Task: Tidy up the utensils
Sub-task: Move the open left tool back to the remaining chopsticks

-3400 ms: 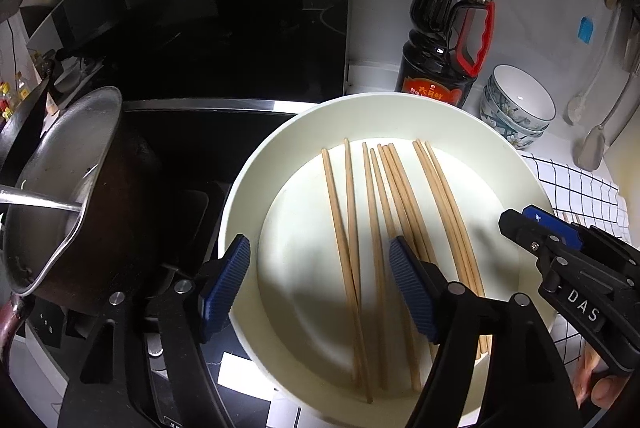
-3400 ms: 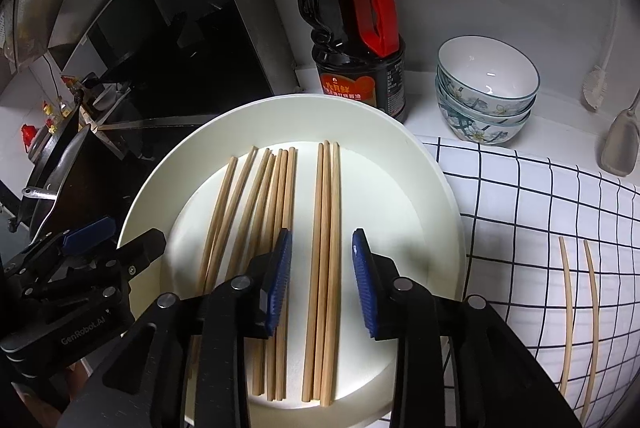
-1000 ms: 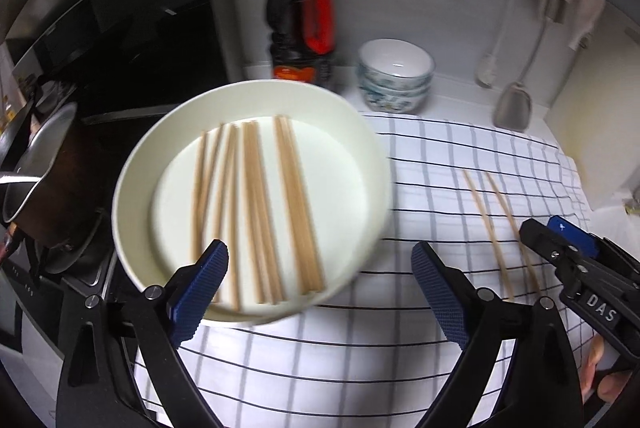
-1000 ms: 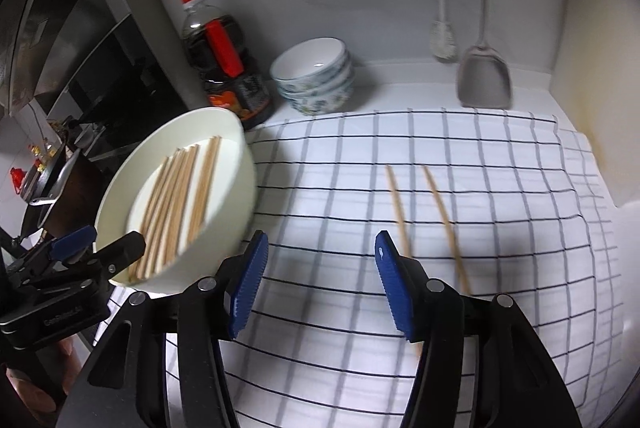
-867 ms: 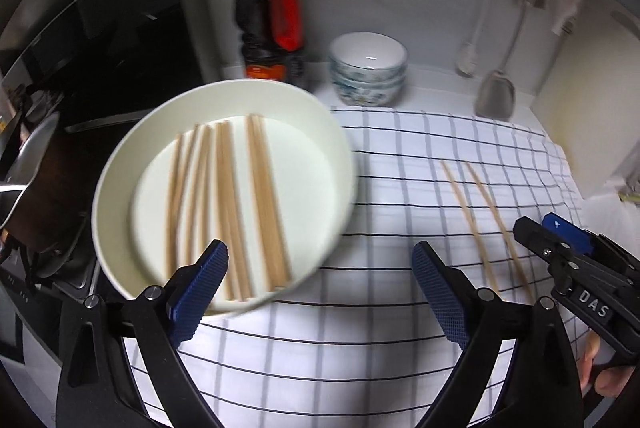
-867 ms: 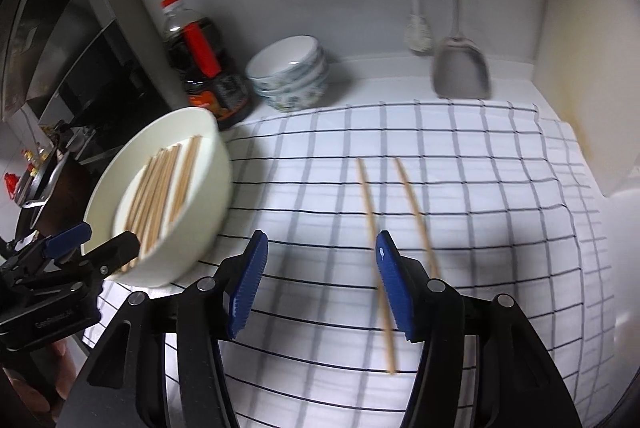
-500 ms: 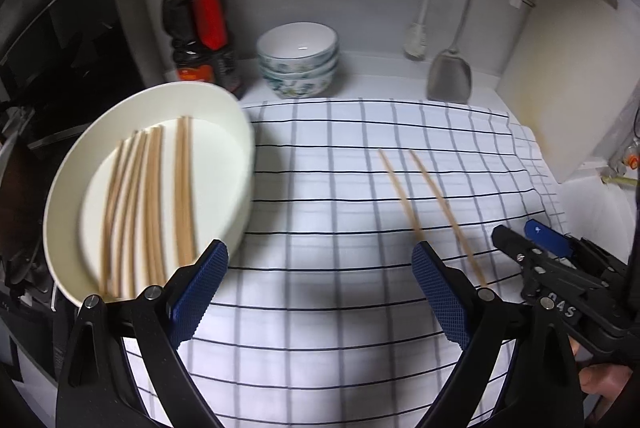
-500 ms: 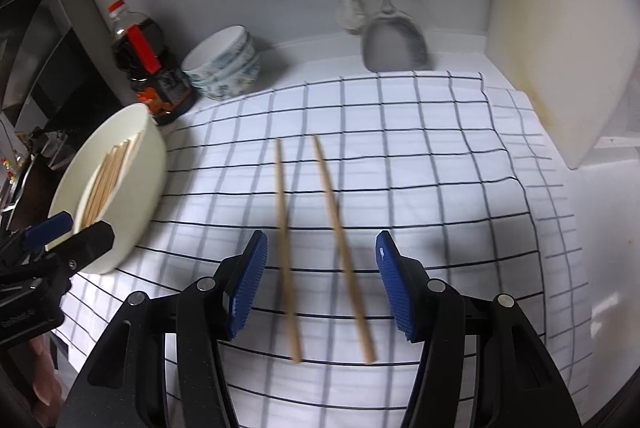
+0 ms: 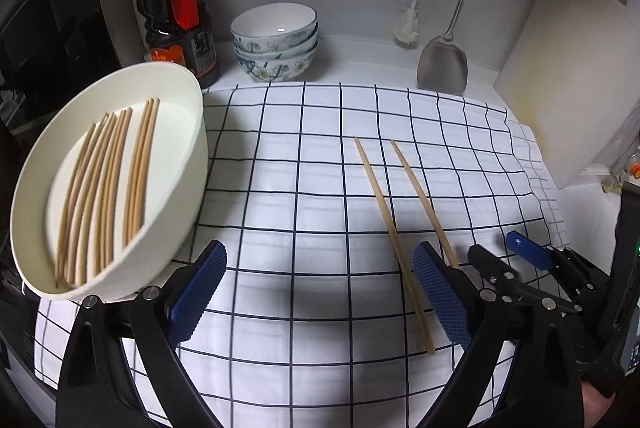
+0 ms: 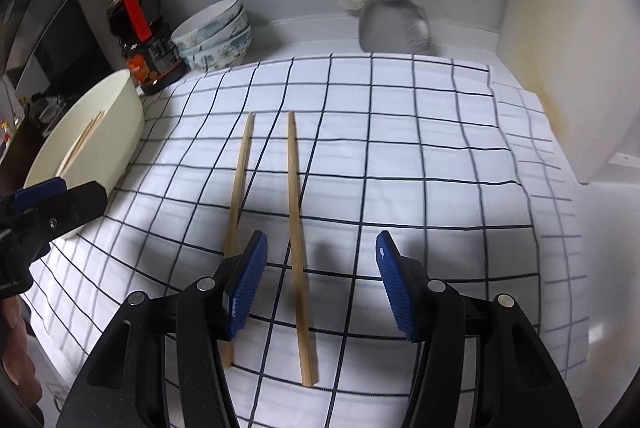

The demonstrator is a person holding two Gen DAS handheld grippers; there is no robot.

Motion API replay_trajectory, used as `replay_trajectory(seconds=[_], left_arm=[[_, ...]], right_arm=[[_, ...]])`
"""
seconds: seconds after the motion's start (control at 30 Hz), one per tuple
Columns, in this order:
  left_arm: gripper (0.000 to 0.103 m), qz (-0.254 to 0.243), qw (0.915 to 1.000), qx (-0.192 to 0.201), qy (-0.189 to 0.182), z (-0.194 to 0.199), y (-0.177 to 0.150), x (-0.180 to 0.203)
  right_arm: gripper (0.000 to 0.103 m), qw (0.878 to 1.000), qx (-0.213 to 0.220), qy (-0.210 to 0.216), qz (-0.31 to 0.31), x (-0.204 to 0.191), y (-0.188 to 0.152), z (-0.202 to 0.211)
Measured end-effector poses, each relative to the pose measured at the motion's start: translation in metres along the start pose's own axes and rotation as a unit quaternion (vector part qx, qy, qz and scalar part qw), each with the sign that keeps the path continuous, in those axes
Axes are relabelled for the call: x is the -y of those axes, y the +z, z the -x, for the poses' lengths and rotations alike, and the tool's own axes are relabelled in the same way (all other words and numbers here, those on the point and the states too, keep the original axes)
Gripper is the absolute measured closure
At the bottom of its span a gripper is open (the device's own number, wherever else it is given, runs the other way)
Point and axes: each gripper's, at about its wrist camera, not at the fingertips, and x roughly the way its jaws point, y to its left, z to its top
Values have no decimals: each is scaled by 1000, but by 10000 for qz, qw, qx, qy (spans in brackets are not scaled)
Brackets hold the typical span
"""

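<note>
- Left wrist view: the left gripper (image 9: 318,294) is hanging wide open and empty over the near edge of the checked cloth (image 9: 300,164).
- The white basin (image 9: 200,132) is sitting at the cloth's left edge, holding a row of bamboo chopsticks (image 9: 104,184), about ten, not yet sorted.
- Two loose chopsticks (image 9: 394,240) are lying side by side, apart, right of the cloth's centre; one tip is passing behind the right pad.
- The right gripper (image 9: 520,260) is showing at the cloth's near right corner.
- Right wrist view: the right gripper (image 10: 320,280) is standing well open, gripping nothing; the right-hand chopstick of the laid pair (image 10: 296,224) is running between its pads.
- Judgement: one pair is laid out, the rest are waiting in the basin (image 10: 120,108), so most of the work is remaining.
- Against the earliest frames: both grippers were hovering over the basin; now both are facing the cloth, with the basin off to the left.
</note>
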Motion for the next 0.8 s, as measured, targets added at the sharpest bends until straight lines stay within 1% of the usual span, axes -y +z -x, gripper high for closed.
replay_trajectory(seconds=[0.33,0.47,0.53,0.57,0.6,0.63,0.67,0.7,0.77,0.8], left_arm=[[10,122,9999,-76,49,-24,-10,4],[10,165,9998,-102,55,-32,-10,6],[10,175,9997,-125,70,-37,-10,8],[10,182,9997,-135,81,-40,-9,8],[10,189,9997,-147,92,-42,-9,10],[10,196,9996,-155,97,-44,-9,11],[10,200,9996,-159,107,-47,-9,12],[10,199,9996,-171,116,-50,-8,13],[10,190,9995,-213,139,-57,-7,17],[10,180,9995,-230,146,-61,-7,19]], right_arm=[[49,9991,-31,-95,422,-5,-2,-31],[49,9977,-21,-245,634,-9,-2,-37],[49,9972,-83,-238,703,-9,-3,-40],[52,9973,-63,-208,707,-9,-4,-41],[60,9973,-34,-185,707,-8,-4,-40],[64,9972,-4,-183,728,-7,-5,-40],[72,9970,21,-179,756,-7,-5,-39],[75,9970,35,-171,759,-5,-5,-39],[79,9968,33,-108,787,-3,-4,-40],[84,9968,34,-106,792,-1,-3,-40]])
